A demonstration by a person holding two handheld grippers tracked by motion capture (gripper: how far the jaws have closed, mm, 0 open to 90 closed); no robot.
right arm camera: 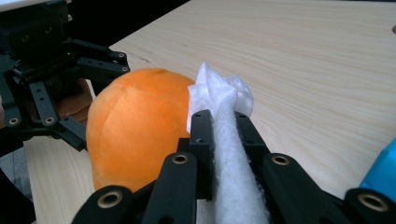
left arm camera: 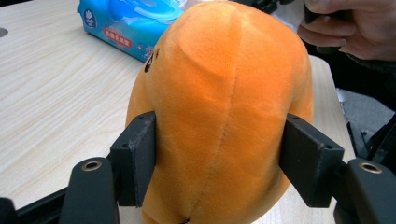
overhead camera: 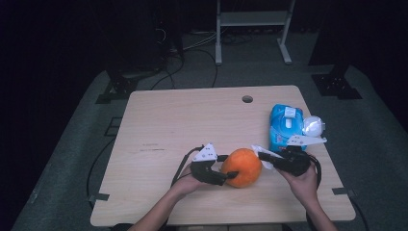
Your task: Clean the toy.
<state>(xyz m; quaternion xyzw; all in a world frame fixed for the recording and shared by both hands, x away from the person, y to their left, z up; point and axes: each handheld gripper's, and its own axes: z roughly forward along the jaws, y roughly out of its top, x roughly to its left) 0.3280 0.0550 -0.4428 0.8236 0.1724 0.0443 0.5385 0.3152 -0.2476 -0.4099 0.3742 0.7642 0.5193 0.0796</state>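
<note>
Near the table's front edge, left gripper (left arm camera: 219,158) clamps the orange plush (left arm camera: 219,107); right gripper (right arm camera: 219,121), clamped on a wipe (right arm camera: 224,98), should rub with light strokes.

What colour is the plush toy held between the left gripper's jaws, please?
Orange plush toy, clearest in the left gripper view.

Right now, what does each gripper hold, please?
Left gripper: closed on the round orange plush toy.
Right gripper: closed on a white wet wipe.
</note>
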